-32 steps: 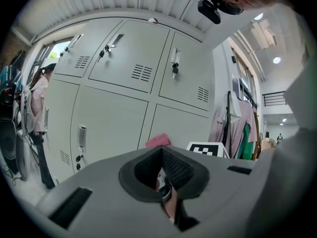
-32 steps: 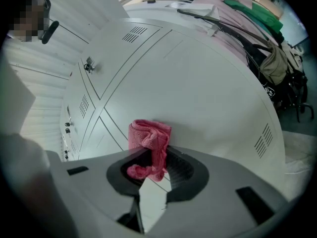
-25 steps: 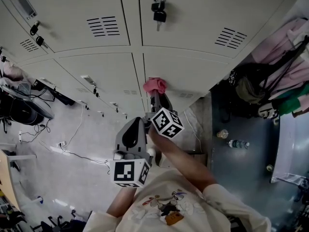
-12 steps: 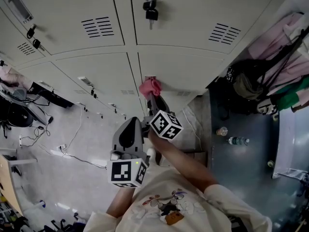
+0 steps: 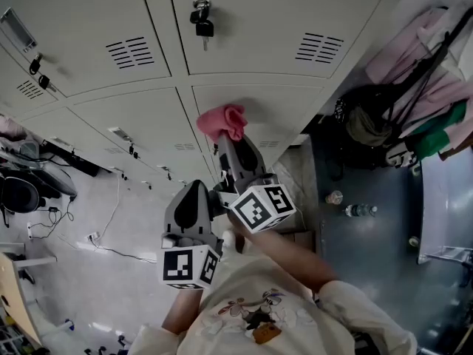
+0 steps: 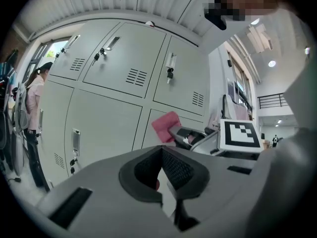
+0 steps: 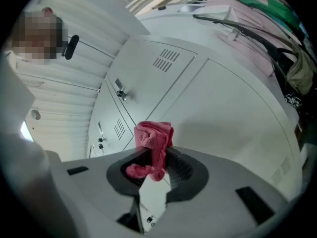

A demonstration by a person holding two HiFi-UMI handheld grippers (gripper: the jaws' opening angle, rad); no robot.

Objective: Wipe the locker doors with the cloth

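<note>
A crumpled pink cloth (image 7: pixel 154 142) was clamped in the right gripper (image 7: pixel 158 157) against a grey locker door (image 5: pixel 284 109); the left gripper (image 6: pixel 161 153) was closed, empty.

A crumpled pink cloth (image 5: pixel 222 121), pinched in the right claw (image 7: pixel 157 156) (tail dangling), is at a shut grey locker door (image 5: pixel 288 113).

Pink cloth (image 5: pixel 223 121), pale grey locker doors (image 5: pixel 251 21) with dark vent slits (image 5: pixel 319 46), grey right gripper (image 5: pixel 225 135) and grey left gripper (image 6: pixel 159 155), black-and-white square markers (image 5: pixel 260 209) on both, white shirt (image 5: pixel 295 331) with coloured cartoon print (image 5: pixel 255 318), green and pink clothes (image 5: pixel 432 120).
</note>
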